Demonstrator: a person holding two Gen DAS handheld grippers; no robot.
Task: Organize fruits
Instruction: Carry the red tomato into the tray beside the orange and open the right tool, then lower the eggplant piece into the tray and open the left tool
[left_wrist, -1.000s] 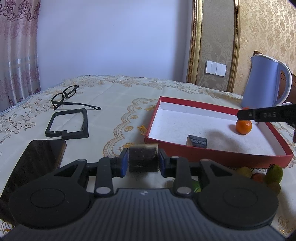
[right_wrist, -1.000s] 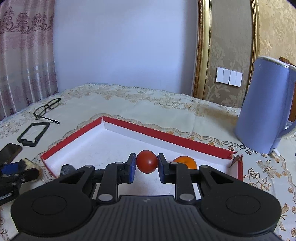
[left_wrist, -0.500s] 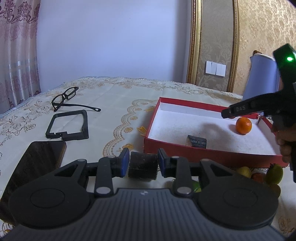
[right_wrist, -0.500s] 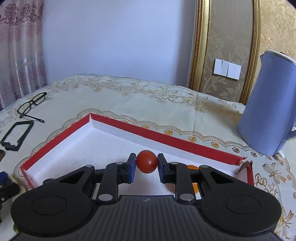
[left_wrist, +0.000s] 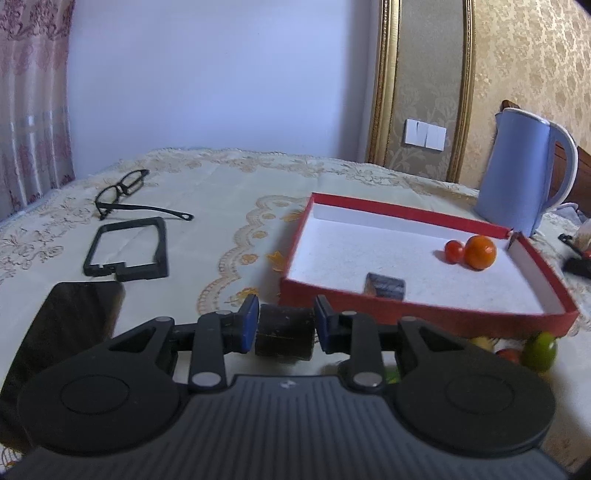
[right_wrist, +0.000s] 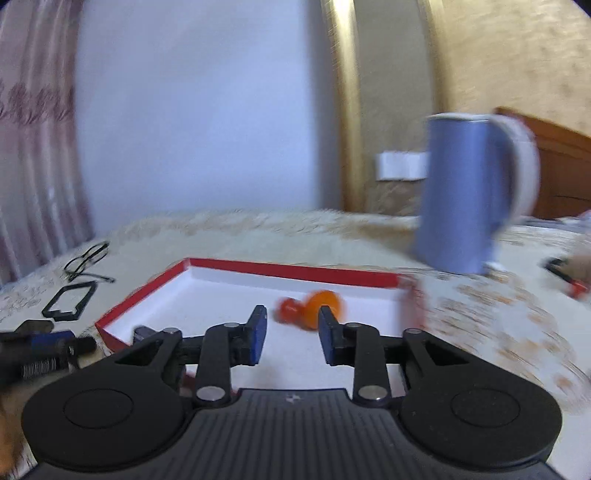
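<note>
A red box (left_wrist: 424, 317) with a white floor lies on the tablecloth. In it are a small red tomato (left_wrist: 453, 251), an orange (left_wrist: 479, 252) beside it and a dark block (left_wrist: 385, 285). My left gripper (left_wrist: 284, 325) is shut on a dark brown block (left_wrist: 284, 332), just in front of the box's near wall. My right gripper (right_wrist: 291, 332) is open and empty, above the box (right_wrist: 147, 291), behind the tomato (right_wrist: 286, 308) and orange (right_wrist: 325, 302). More fruit, with a green one (left_wrist: 540, 349), lies in front of the box.
A blue kettle (left_wrist: 524, 173) stands behind the box's right end. Glasses (left_wrist: 125, 195), a black frame (left_wrist: 129, 247) and a phone (left_wrist: 70, 321) lie to the left on the tablecloth. Small objects (left_wrist: 576, 254) sit at the far right.
My right gripper has opened, let the red tomato go beside the orange in the box, and pulled back to the right. My left gripper has sunk a little with its block.
</note>
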